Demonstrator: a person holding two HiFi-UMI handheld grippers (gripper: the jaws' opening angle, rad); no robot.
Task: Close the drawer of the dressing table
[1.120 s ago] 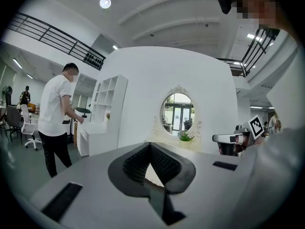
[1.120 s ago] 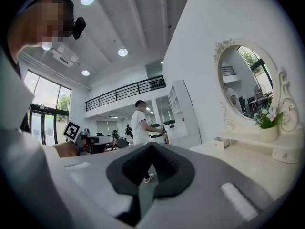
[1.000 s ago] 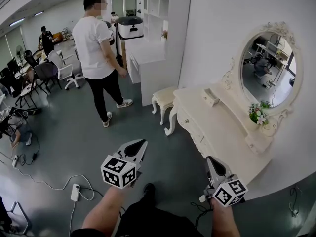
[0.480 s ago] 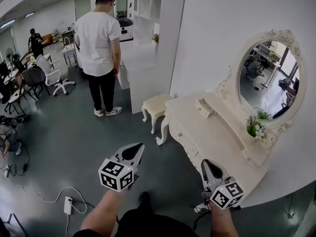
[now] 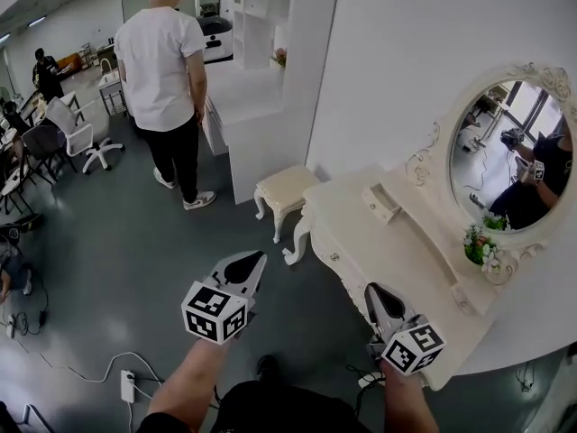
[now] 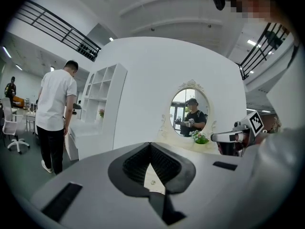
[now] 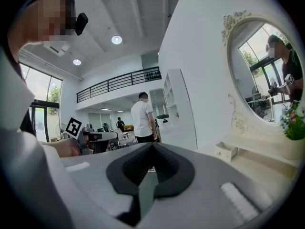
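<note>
**Step in hand:** approach. By my reading the drawer is untouched and the closing has not begun.

**Target:** a small cream-white drawer with a round knob (image 5: 382, 203). It sits on top of the cream-white carved dressing-table counter (image 5: 397, 260), at the far end of the raised back ledge, left of the oval framed mirror (image 5: 509, 147). It juts out of the ledge toward the counter's front edge, so I judge it pulled open. In the right gripper view it lies ahead and to the right, well apart from the tips.

**Tools:**
- Left tool (image 5: 252, 264): jaws pressed together, nothing between them.
- Right tool (image 5: 377, 296): jaws meet tip to tip as well, empty.

**Pose:**
- Both forearms reach forward from the bottom of the head view. The tools are held about level, with the marker cubes nearest the camera.
- The left tool hangs over the grey floor (image 5: 108, 269), well apart from the counter's front edge.
- The right tool sits just beside the near end of that front edge. No contact is evident.

**Next move (judgement):**
- Carry one tool across the counter top to the drawer's front face; the right one is nearer.
- Set the closed tips against the face beside the knob and push straight back toward the ledge.
- Closed jaws suit a push, so no grasp is needed.
- An off-centre push could skew the little drawer in its slot.
</note>
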